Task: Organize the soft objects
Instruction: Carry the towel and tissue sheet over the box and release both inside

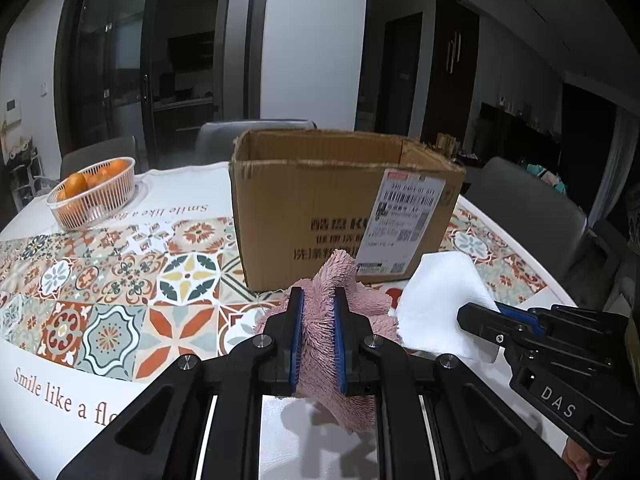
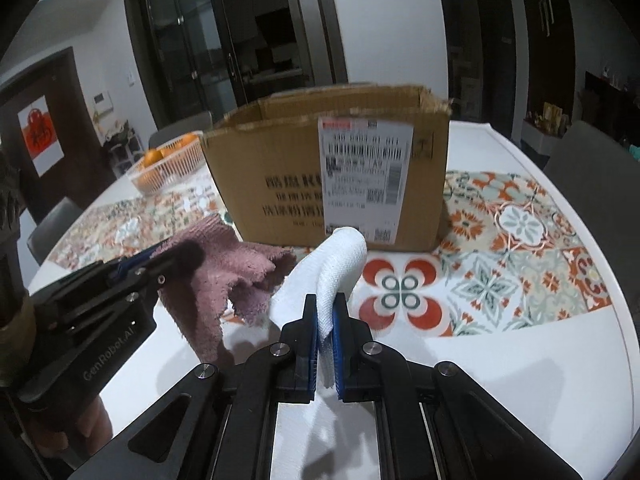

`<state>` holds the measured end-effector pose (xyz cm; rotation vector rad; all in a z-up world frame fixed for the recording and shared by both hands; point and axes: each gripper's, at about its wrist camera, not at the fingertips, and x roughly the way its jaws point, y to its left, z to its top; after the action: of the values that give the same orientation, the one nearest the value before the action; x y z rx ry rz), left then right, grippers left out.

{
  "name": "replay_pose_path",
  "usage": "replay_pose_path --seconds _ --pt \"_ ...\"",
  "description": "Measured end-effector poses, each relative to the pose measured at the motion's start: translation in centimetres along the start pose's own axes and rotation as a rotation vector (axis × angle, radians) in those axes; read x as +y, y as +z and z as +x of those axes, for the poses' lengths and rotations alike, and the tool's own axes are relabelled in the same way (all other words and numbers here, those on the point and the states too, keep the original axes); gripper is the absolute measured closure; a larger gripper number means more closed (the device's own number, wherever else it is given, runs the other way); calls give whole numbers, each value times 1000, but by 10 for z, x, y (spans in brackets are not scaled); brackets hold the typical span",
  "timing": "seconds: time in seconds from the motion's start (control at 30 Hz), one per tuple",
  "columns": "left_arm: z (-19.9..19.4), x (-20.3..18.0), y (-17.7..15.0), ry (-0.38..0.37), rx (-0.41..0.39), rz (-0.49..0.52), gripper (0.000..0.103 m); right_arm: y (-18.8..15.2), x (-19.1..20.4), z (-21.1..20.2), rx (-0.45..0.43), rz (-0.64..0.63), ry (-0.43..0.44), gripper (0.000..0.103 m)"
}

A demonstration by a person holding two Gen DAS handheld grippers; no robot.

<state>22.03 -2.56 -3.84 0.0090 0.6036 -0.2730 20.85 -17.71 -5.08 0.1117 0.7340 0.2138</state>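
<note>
My left gripper (image 1: 318, 296) is shut on a fluffy pink towel (image 1: 340, 280), which bunches up between its blue pads and hangs above the table. In the right wrist view that pink towel (image 2: 224, 264) droops from the left gripper (image 2: 176, 258) at the left. My right gripper (image 2: 327, 304) is shut on a white cloth (image 2: 340, 256), folded over its fingertips; the same white cloth (image 1: 440, 296) shows at the right of the left wrist view, with the right gripper (image 1: 480, 316) pinching its edge. An open cardboard box (image 1: 344, 200) (image 2: 332, 168) stands just behind both cloths.
A white basket of oranges (image 1: 92, 192) (image 2: 168, 164) sits at the back left of the round table. The patterned tablecloth (image 1: 120, 300) (image 2: 520, 248) covers the table's middle. Grey chairs (image 1: 532, 208) stand around the table. A hand (image 2: 92, 428) holds the left gripper's grip.
</note>
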Motion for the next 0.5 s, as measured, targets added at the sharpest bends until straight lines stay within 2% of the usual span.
replay_pose_path --seconds 0.5 --pt "-42 -3 27 14 -126 4 88 24 7 -41 -139 9 -7 95"
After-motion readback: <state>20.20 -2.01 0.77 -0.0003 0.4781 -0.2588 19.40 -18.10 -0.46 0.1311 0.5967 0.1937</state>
